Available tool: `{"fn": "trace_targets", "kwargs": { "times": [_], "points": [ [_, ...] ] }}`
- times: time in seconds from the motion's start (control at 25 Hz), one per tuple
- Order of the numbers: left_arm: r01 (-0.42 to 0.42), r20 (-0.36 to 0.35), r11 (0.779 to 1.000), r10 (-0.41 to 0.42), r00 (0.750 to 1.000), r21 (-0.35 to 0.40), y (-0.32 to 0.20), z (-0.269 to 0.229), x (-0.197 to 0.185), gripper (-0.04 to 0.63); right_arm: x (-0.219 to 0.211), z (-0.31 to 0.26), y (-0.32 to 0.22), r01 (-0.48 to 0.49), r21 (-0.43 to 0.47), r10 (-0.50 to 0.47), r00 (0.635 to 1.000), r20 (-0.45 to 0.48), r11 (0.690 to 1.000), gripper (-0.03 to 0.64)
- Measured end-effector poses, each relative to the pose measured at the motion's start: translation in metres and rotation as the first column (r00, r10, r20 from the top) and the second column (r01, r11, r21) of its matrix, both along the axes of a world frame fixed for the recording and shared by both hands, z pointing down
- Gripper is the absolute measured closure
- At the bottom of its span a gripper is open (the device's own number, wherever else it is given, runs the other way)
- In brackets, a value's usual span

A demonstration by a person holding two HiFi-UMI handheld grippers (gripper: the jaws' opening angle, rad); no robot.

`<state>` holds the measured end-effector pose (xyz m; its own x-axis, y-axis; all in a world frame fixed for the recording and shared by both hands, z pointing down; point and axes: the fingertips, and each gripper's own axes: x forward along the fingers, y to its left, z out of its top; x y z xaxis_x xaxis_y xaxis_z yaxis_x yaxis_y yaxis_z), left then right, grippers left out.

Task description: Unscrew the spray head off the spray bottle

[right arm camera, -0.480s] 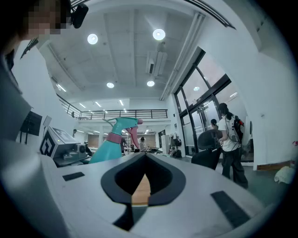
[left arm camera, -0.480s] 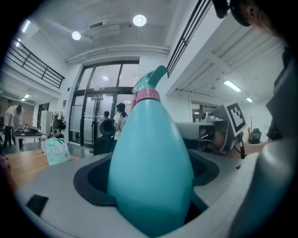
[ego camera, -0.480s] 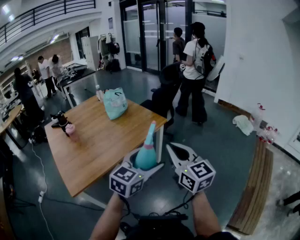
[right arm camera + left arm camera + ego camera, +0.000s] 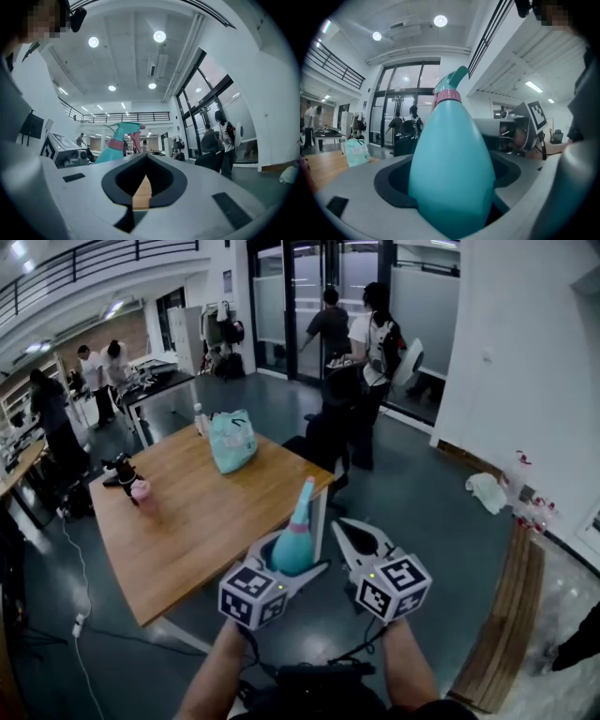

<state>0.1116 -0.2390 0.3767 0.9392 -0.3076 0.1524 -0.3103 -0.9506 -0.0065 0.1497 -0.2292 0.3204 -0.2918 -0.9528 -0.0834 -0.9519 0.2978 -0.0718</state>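
By table edge [image 4: 216, 521], L hand-held gripper [image 4: 292, 561] clamps bottle [image 4: 296, 538] — R hand-held gripper [image 4: 343, 530] shut

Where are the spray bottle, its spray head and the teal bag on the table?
spray bottle [image 4: 450, 178], left gripper view, middle of its teal body.
spray head [image 4: 125, 127], right gripper view, its teal top.
teal bag [image 4: 232, 442], head view, its middle.

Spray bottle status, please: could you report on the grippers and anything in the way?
Grippers: left gripper shut on spray bottle; right gripper shut, empty, alongside, not touching. Task: spray head on, not unscrewed. Nothing between right gripper and spray head.
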Motion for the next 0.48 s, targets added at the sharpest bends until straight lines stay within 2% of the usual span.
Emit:
{"fn": "trace_targets", "kwargs": {
  "times": [0.16, 0.48],
  "points": [
    [-0.001, 0.001, 1.000, 0.001, 1.000, 0.001, -0.001, 0.001, 0.002, 0.149, 0.000, -0.002, 0.000, 0.012, 0.010, -0.012, 1.000, -0.004, 1.000, 0.607],
    [0.020, 0.010, 1.000, -0.020, 1.000, 0.015, -0.008, 0.008, 0.002, 0.149, -0.022, -0.015, 0.008, 0.136, 0.054, -0.137, 0.990, 0.019, 0.989, 0.606]
  ]
}}
